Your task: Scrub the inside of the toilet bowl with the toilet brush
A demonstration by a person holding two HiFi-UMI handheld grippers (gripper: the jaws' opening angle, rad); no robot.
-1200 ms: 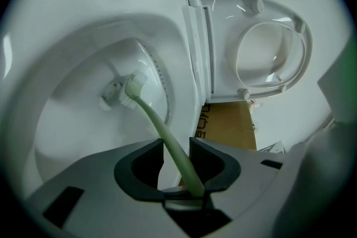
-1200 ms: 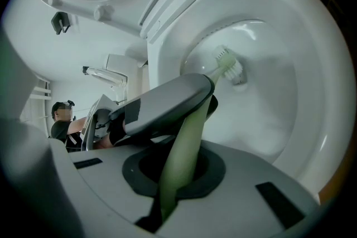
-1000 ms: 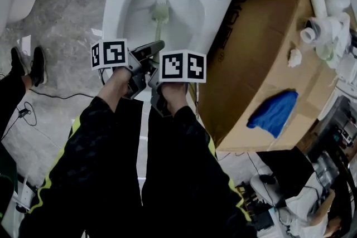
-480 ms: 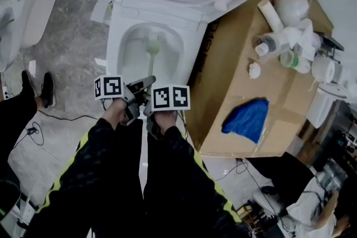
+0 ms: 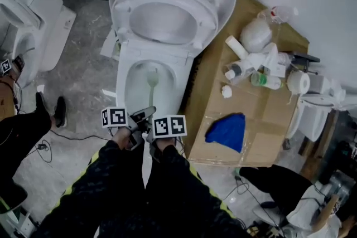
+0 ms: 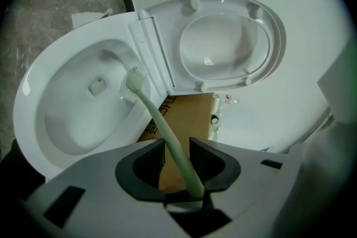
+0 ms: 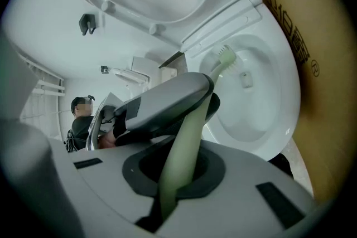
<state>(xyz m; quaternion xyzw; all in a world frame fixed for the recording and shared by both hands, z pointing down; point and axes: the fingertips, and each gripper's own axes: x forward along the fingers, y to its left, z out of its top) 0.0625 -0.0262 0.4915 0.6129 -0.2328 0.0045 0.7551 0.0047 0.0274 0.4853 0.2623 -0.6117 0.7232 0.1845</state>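
Note:
A white toilet stands with its seat and lid point(image 5: 167, 3) raised, and its bowl point(image 5: 129, 98) is open below them. A pale green toilet brush point(image 5: 152, 79) has its head down inside the bowl against the back wall point(image 6: 135, 79) point(image 7: 225, 57). My left gripper point(image 5: 143, 115) point(image 6: 177, 149) is shut on the brush handle point(image 6: 179, 160). Just behind it, my right gripper point(image 5: 152, 134) point(image 7: 179, 167) is shut on the same handle point(image 7: 183, 147) lower down. The left gripper point(image 7: 167, 100) fills the middle of the right gripper view and hides part of the handle.
A cardboard box point(image 5: 262, 120) stands right of the toilet, with a blue cloth point(image 5: 226, 131), bottles point(image 5: 251, 67) and a paper roll point(image 5: 297, 82) on it. Another toilet point(image 5: 33, 14) is at the far left. Cables point(image 5: 53, 136) and a shoe point(image 5: 58, 111) lie on the floor.
The head view has pulled back and up, so the whole raised lid and the box now show. Both grippers stay shut on the handle and the brush head stays in the bowl.

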